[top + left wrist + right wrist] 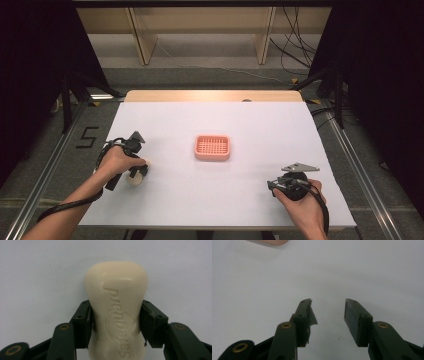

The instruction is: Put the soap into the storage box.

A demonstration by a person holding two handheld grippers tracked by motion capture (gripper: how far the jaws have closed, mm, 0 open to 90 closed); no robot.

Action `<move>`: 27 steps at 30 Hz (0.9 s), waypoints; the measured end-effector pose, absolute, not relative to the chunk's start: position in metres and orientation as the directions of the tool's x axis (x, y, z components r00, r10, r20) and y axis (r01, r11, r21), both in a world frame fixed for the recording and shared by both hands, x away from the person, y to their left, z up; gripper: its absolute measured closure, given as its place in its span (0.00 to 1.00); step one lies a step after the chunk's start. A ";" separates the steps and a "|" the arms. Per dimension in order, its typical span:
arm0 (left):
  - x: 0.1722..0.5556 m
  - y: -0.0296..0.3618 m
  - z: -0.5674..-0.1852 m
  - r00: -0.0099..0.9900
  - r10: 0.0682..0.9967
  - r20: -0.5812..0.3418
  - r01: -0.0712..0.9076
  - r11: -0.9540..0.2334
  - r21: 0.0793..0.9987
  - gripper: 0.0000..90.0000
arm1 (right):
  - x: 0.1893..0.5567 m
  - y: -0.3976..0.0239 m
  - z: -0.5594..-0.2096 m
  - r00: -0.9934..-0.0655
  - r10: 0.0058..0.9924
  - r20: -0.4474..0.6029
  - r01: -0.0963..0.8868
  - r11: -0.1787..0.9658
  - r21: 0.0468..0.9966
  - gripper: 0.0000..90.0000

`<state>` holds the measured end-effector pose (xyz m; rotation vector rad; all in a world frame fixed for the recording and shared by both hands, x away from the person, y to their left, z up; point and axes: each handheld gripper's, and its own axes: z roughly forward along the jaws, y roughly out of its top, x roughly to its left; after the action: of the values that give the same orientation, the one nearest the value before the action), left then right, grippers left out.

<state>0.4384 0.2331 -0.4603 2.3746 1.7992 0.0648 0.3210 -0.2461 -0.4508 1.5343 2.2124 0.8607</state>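
A cream soap bar (116, 290) with raised lettering lies on the white table, and my left gripper (116, 308) is shut on it, both pads pressed against its narrow waist. From above, the soap bar (135, 178) peeks out under the left hand, with the left gripper (137, 173) at the table's left. A pink slotted soap dish (212, 147) sits empty at the table's middle. My right gripper (276, 186) rests near the front right edge, and in its own view the right gripper (328, 308) is open with nothing between its pads.
The white table top (215, 200) ends close behind both hands at the front. A wooden strip (210, 96) runs along the far edge. A pink edge of the soap dish (272, 242) shows at the top of the right gripper view. One right pad (308, 315) has a torn lining.
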 end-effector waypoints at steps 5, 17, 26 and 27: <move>0.437 0.233 -0.461 0.288 0.956 -0.056 0.948 -0.276 0.156 0.54 | 0.320 -0.245 -0.450 -0.363 0.927 0.089 0.743 0.231 0.628 0.64; 0.436 0.234 -0.459 0.381 0.924 -0.031 0.918 -0.374 0.131 0.55 | 0.320 -0.243 -0.450 -0.359 0.929 0.094 0.748 0.226 0.624 0.64; 0.433 0.234 -0.459 0.415 0.910 -0.030 0.903 -0.407 0.135 0.55 | 0.320 -0.243 -0.451 -0.359 0.928 0.098 0.749 0.224 0.624 0.64; 0.433 0.234 -0.460 0.421 0.907 -0.031 0.900 -0.413 0.141 0.55 | 0.320 -0.243 -0.451 -0.359 0.928 0.098 0.749 0.223 0.624 0.64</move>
<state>0.4329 0.2345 -0.4596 2.5306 1.6193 0.0750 0.3202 -0.2428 -0.4507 1.5696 2.2063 0.8622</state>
